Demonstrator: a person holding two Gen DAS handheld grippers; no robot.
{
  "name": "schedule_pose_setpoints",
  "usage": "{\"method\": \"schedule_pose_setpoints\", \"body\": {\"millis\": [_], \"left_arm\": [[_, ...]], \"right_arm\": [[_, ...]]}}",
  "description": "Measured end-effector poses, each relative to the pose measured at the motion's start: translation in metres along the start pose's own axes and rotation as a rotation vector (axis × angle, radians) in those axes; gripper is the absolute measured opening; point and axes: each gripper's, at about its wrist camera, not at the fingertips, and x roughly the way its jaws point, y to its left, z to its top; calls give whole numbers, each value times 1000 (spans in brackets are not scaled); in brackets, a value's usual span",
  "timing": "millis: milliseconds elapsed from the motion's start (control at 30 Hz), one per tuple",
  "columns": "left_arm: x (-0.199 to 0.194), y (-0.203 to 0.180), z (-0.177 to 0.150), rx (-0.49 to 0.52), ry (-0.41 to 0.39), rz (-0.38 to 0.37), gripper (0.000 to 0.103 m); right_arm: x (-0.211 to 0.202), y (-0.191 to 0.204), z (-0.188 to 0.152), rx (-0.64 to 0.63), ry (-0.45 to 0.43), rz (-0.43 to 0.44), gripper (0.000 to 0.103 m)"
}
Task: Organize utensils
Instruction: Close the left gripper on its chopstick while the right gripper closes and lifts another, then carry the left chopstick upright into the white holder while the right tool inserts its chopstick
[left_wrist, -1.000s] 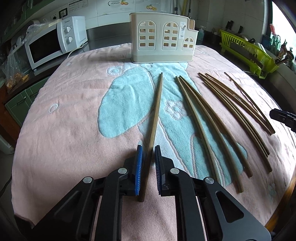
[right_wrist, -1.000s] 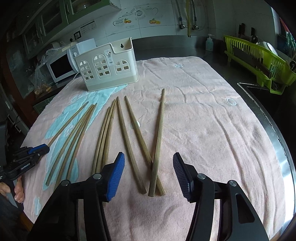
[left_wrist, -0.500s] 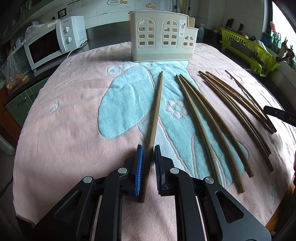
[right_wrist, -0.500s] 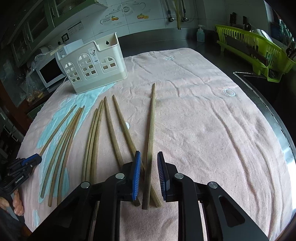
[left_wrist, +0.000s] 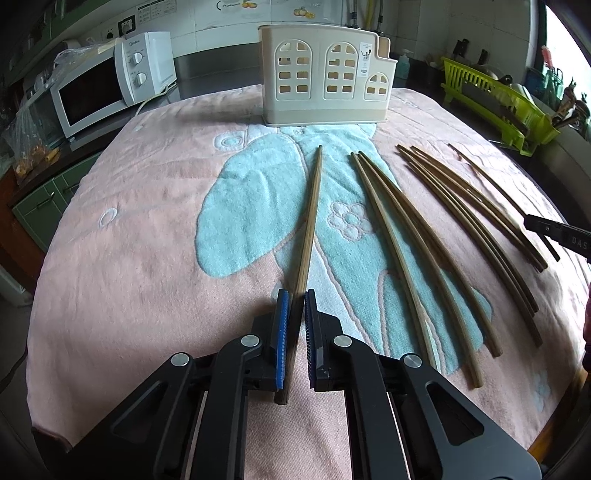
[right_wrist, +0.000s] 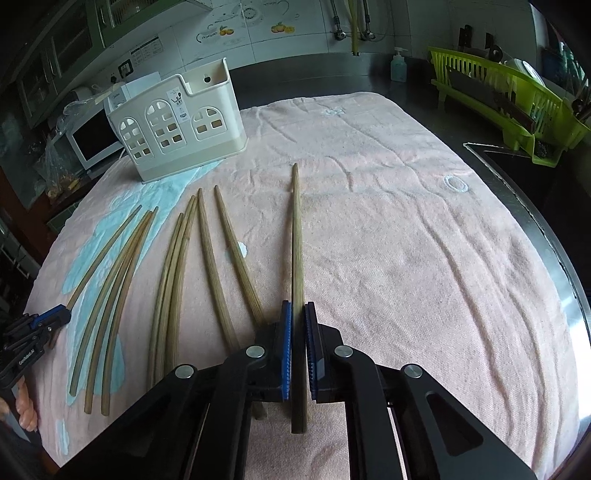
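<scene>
On the towel (left_wrist: 147, 258), each hand-held gripper (left_wrist: 294, 295) (right_wrist: 298, 306) pinches one chopstick (left_wrist: 309, 221) (right_wrist: 296, 240).

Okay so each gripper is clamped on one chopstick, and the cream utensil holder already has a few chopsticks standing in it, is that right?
Not quite. The cream utensil holder looks empty in the right wrist view. The left gripper and right gripper are each clamped on one chopstick.

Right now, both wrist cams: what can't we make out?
- Holder interior: both views, hidden by its walls.
- Left gripper chopstick: pad contact unclear, left view.
- Right gripper in left view: cut off by the frame edge.
- Holder label text: too small.
</scene>
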Motion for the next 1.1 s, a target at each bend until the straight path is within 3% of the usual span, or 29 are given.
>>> {"method": "schedule_pose_setpoints", "body": {"millis": [533, 833, 1100], "left_arm": [[-61, 5, 20, -65, -210, -58, 5], [-74, 8, 45, -70, -262, -81, 5], [-81, 10, 90, -46, -280, -77, 5]], "right_arm": [[-83, 20, 38, -122, -234, 20, 7], [-95, 32, 76, -166, -264, 98, 7], [-102, 43, 125, -235, -255, 170, 7]]}}
